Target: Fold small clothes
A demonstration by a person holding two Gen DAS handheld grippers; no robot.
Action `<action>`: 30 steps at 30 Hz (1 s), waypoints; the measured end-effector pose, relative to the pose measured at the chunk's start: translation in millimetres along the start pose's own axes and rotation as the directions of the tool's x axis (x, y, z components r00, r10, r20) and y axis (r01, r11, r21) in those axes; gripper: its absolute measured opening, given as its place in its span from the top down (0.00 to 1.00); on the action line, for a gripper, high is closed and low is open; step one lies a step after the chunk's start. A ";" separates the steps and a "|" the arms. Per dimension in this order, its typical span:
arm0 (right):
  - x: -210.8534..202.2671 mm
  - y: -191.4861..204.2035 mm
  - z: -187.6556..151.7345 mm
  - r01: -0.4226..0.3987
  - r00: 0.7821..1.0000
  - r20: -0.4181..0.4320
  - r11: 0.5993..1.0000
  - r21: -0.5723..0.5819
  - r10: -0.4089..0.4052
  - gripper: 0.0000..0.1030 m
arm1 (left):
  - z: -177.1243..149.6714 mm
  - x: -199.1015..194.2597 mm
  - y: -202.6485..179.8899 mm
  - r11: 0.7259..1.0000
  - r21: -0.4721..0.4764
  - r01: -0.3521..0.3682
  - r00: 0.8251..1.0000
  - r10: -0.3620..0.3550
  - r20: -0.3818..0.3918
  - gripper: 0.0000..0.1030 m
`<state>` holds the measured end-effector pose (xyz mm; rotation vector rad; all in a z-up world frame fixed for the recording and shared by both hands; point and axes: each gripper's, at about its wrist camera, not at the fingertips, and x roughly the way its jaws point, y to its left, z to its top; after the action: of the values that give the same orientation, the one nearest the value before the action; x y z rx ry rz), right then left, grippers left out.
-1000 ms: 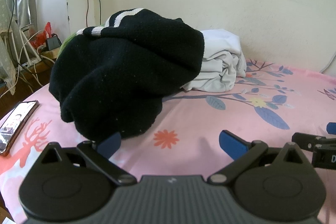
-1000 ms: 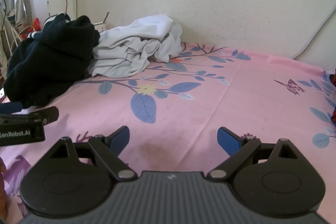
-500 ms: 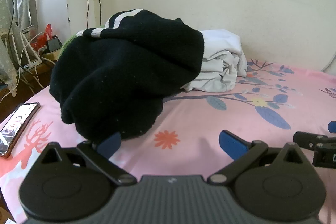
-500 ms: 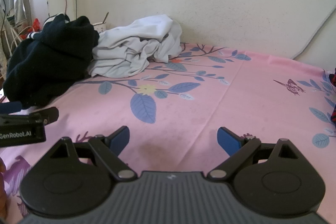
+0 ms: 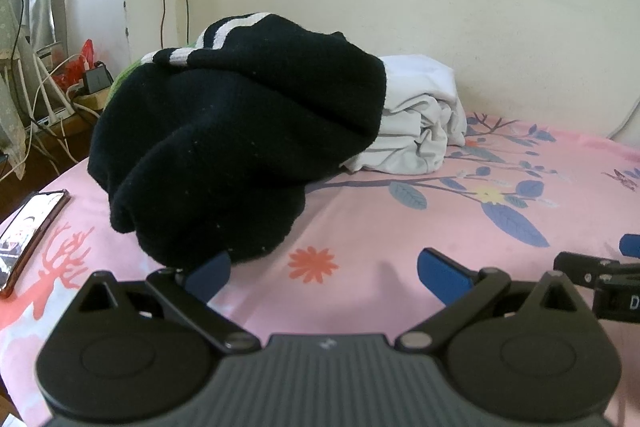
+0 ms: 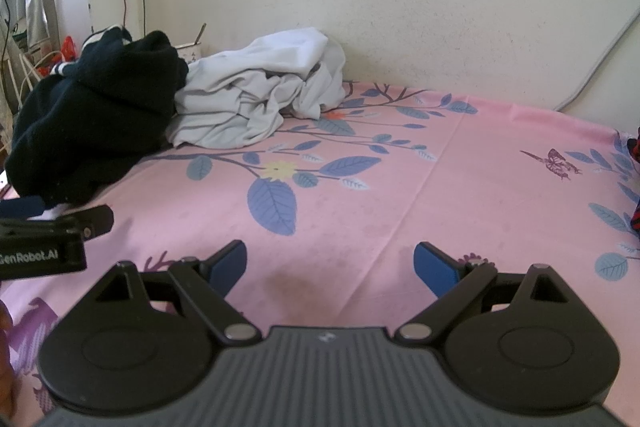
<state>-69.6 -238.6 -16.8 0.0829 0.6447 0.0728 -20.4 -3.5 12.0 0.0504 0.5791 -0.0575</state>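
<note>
Left gripper jaws spread wide, holding nothing, left fingertip beside the black sweater. Right gripper likewise wide apart and unloaded over the pink sheet.

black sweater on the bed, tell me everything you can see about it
The black sweater is a dark, thick knit, crumpled into a rounded heap rather than folded. White stripes band an edge at its top. It lies on the pink floral bedsheet near the bed's left end, and its right side overlaps the rumpled white garment beside it. A bit of green shows behind it. The open left gripper hovers just in front, its left fingertip close to the sweater's lower edge; contact cannot be told.
</note>
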 end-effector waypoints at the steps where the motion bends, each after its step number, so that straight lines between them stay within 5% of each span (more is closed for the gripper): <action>1: 0.1 0.1 0.0 0.001 1.000 0.001 1.000 0.000 -0.001 0.13 | 0.1 0.3 -0.4 1.000 0.001 -0.001 1.000 0.001 -0.001 0.00; 10: -5.8 0.8 0.8 -0.010 0.999 0.045 1.000 -0.004 0.011 0.13 | 0.4 1.9 -1.4 1.000 0.004 -0.007 1.000 0.007 -0.010 0.00; 17: -23.2 -13.3 -0.6 -0.093 0.975 0.210 0.992 0.080 0.074 0.13 | 0.0 -5.9 23.9 0.997 -0.061 0.040 0.999 -0.040 0.001 0.00; 24: -23.4 -13.0 3.6 -0.138 0.964 0.242 0.984 0.111 0.107 0.13 | -3.5 -18.4 96.4 0.995 -0.098 -0.035 0.992 0.047 0.119 0.00; 30: -15.7 54.9 56.0 -0.230 0.944 0.224 0.969 -0.086 0.244 0.13 | 0.0 -9.7 161.0 0.976 -0.216 -0.004 0.989 0.036 0.144 0.00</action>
<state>-50.7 -188.5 42.6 0.1103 0.3941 0.3105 -17.5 157.4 22.3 -0.1575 0.4340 0.0215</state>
